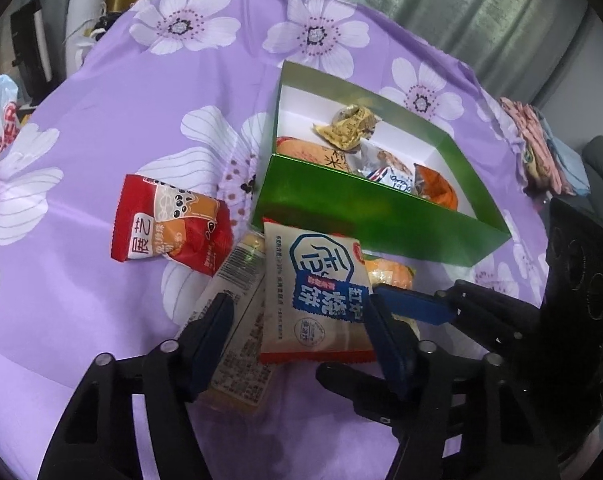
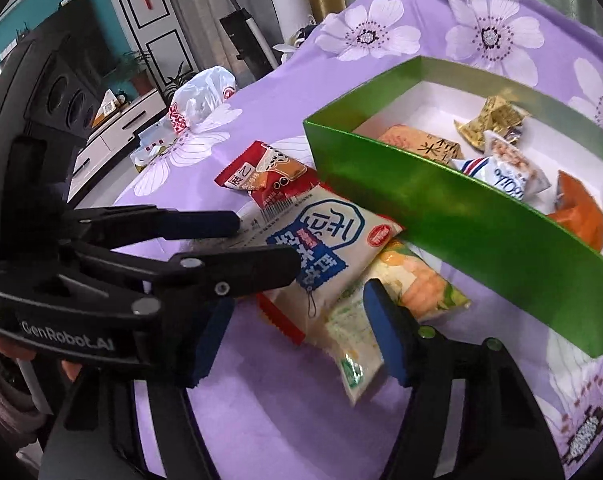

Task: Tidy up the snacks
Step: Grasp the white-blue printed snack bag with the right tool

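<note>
Cloth (image 1: 101, 80): purple, printed with white flowers; spread under the green box and every packet.
Green box (image 1: 361, 216): open-topped glossy card with a white inside, part filled; the landmark for all places below.
Left gripper (image 1: 299, 326): in front of the box's near wall, jaws part spread and astride the white-and-blue packet. One pad lies at that packet's edge, the other over the barcode packet beside it. Whether either pad presses cannot be told.
Right gripper (image 2: 293, 320): also in front of the near wall, crossing close by the left one. Jaws spread over the tail of the green-and-orange packet, with bare cloth showing between packet and far pad; not pinching.
White-and-blue packet (image 1: 321, 280): top of the loose heap, its upper end touching the box's near wall. Judged light, puffy with air, film slick. Best taken across the flat body, since a sealed edge would likely slide out.
Barcode packet (image 1: 241, 272): long and pale, half under the white one, on the side away from the box's near corner. Probably stiffer; its contents may crumble if squeezed.
Green-and-orange packet (image 2: 421, 280): under the white one, its head tucked by the near wall. Soft and thin; grip mid-length.
Red packet (image 1: 169, 220): alone, just off the box's short end. Crinkly and light.
Boxed snacks (image 1: 349, 124): small wrapped pieces already inside the box.
</note>
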